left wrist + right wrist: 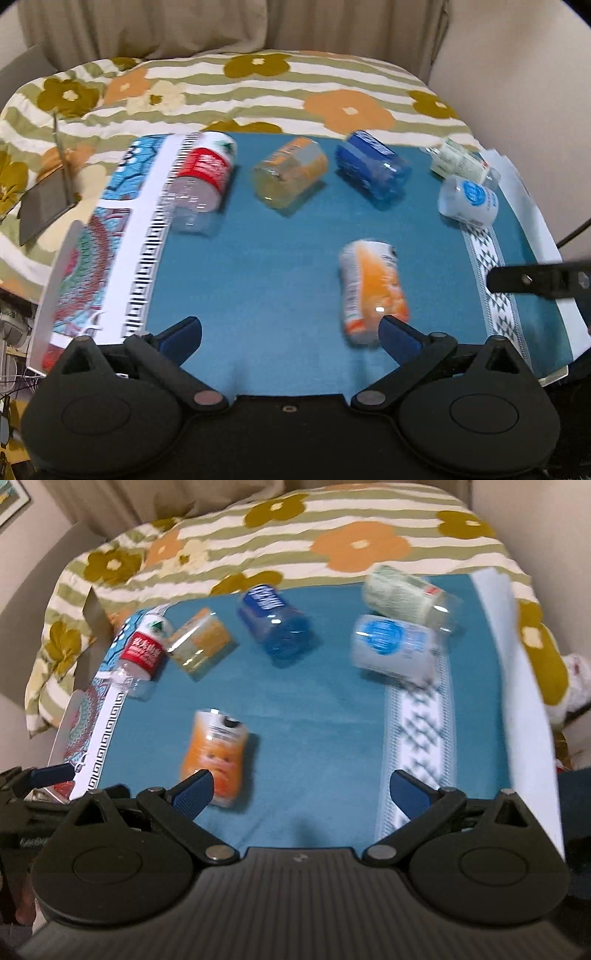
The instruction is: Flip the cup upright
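Observation:
Several plastic cups lie on their sides on a teal mat (266, 266). An orange cup (373, 288) lies nearest, also in the right wrist view (218, 753). Behind it lie a red-label cup (203, 181) (142, 653), a yellow cup (291, 173) (201, 644), a blue cup (373, 170) (273, 622), a white cup with a blue logo (469, 199) (395, 650) and a green-white cup (461, 162) (406, 594). My left gripper (291, 332) is open and empty, its right finger beside the orange cup. My right gripper (301, 790) is open and empty, right of the orange cup.
The mat (314, 720) lies on a flower-patterned quilt (258, 96), with patterned borders at the left (110, 236) and right (417, 731). A dark flat object (40, 210) lies on the quilt at the left. Curtains and walls stand behind.

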`<move>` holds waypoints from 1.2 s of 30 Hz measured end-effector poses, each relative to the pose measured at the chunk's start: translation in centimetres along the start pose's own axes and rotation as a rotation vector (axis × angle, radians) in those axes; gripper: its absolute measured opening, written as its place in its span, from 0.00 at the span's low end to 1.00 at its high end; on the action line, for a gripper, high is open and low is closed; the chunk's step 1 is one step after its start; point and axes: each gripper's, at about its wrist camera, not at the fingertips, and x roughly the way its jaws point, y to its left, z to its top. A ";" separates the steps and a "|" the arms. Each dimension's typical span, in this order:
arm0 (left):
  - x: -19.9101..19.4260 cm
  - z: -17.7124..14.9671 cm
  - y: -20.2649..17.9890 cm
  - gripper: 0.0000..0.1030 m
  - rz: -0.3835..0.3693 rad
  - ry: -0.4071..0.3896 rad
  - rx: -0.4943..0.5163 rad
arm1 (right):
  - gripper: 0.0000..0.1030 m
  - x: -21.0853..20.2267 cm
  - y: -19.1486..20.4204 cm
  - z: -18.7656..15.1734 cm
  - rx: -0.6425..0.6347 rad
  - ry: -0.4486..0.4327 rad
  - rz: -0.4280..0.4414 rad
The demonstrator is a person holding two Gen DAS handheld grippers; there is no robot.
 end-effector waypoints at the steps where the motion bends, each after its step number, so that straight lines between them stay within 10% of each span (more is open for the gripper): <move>1: -0.2 0.0 0.6 1.00 0.003 -0.004 -0.001 | 1.00 0.6 0.7 0.6 -0.005 0.011 0.008; 10: -0.4 -0.9 6.4 1.00 -0.006 -0.009 -0.027 | 1.00 7.9 4.3 4.0 0.090 0.158 0.076; 25: 1.2 -1.7 12.1 1.00 -0.021 0.059 -0.090 | 0.69 13.2 5.3 4.7 0.157 0.264 0.050; 36: 0.4 -0.7 11.4 1.00 -0.039 0.035 -0.058 | 0.65 9.9 5.2 4.3 0.158 0.133 0.076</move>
